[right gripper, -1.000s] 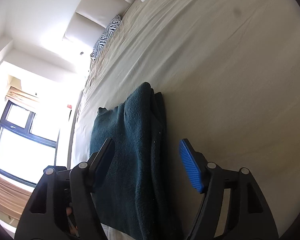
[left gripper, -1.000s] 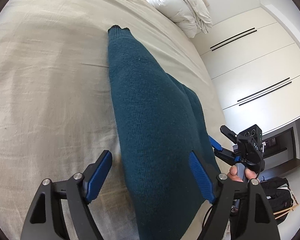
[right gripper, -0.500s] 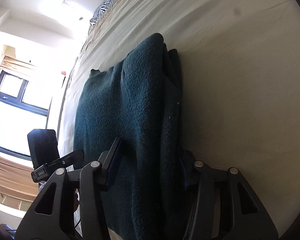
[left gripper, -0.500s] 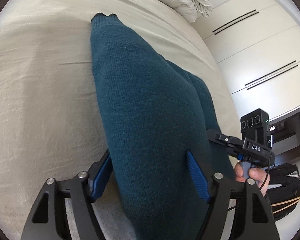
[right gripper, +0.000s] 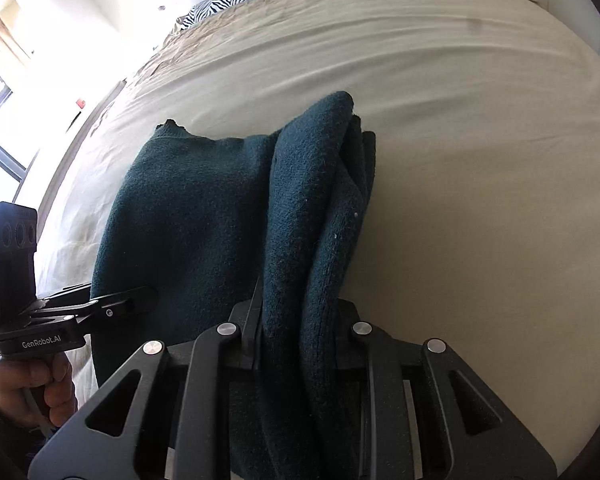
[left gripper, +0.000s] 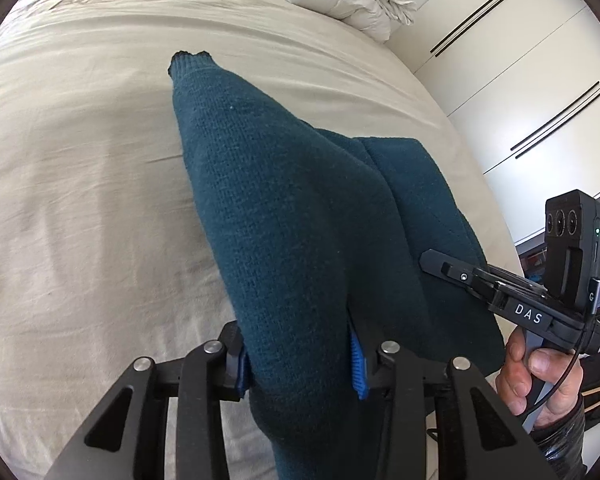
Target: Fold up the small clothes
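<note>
Black linkage, blue-padded jaws, silver screws

Left gripper (left gripper: pixel 300 364): jaws closing, from wide apart to pinching sweater (left gripper: pixel 284 216) edge.
Right gripper (right gripper: pixel 296 332): likewise, closing onto folded layers.
Sweater: near edge lifted off bed.

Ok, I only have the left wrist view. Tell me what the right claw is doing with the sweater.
Observer: The right claw is closing its jaws, with a thick bunch of the sweater between them.
Operator: Describe the edge it has.
Observer: It is the edge on the right side of the right wrist view, folded into several stacked layers.
Operator: Report what lies beyond that edge.
Observer: Only the beige bed sheet shows there.
</note>
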The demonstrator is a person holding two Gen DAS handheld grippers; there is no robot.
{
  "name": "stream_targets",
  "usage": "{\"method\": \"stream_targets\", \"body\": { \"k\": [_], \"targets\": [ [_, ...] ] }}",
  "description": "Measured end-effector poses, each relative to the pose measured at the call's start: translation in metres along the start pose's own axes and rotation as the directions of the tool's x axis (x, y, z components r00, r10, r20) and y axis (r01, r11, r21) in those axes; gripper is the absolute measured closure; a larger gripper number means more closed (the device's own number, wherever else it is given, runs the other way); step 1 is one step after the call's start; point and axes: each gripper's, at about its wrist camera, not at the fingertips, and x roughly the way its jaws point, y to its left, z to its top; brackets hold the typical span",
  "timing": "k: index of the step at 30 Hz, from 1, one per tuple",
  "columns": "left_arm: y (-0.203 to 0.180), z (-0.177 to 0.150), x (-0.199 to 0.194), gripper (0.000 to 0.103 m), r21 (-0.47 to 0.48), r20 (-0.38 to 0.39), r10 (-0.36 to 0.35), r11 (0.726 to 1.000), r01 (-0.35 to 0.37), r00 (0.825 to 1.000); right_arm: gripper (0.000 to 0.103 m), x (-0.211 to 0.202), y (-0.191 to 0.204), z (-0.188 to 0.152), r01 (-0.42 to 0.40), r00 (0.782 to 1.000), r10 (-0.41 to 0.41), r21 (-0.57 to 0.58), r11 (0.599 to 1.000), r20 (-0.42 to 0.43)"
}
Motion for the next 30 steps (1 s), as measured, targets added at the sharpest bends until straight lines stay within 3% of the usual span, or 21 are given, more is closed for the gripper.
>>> {"method": "stream_targets", "body": {
  "k": [7, 14, 20, 24, 27, 30],
  "targets": [
    [0.013, -0.053, -0.075, 0.063, 0.014, 0.035, 0.025, 1.000, -0.026, 0.999, 0.083, -0.041, 0.063, -0.048, -0.054, 0.998, 0.056, -0.054, 0.997, 0.029],
    [0.030, -0.114, -0.134, 0.063, -0.011, 0.071, 0.065, 0.998, -0.064, 0.995, 0.083, -0.049, 0.143, -0.112, -0.122, 0.992, 0.124, -0.086, 0.989, 0.015],
    [0.049, -0.154, -0.148, 0.063, -0.049, 0.071, 0.077, 0.996, -0.073, 0.995, 0.083, -0.042, 0.170, -0.156, -0.212, 0.977, 0.212, -0.046, 0.976, -0.002],
    [0.070, -0.177, -0.144, 0.063, -0.078, 0.055, 0.081, 0.994, -0.076, 0.995, 0.083, -0.029, 0.180, -0.182, -0.220, 0.975, 0.218, -0.053, 0.974, -0.035],
    [0.085, -0.185, -0.128, 0.060, -0.102, 0.043, 0.067, 0.993, -0.062, 0.997, 0.082, -0.011, 0.174, -0.203, -0.206, 0.977, 0.205, -0.014, 0.978, -0.065],
    [0.098, -0.191, -0.120, 0.056, -0.136, 0.056, 0.024, 0.991, -0.016, 0.998, 0.080, -0.001, 0.147, -0.214, -0.285, 0.955, 0.290, 0.087, 0.954, -0.052]
  ]
}}
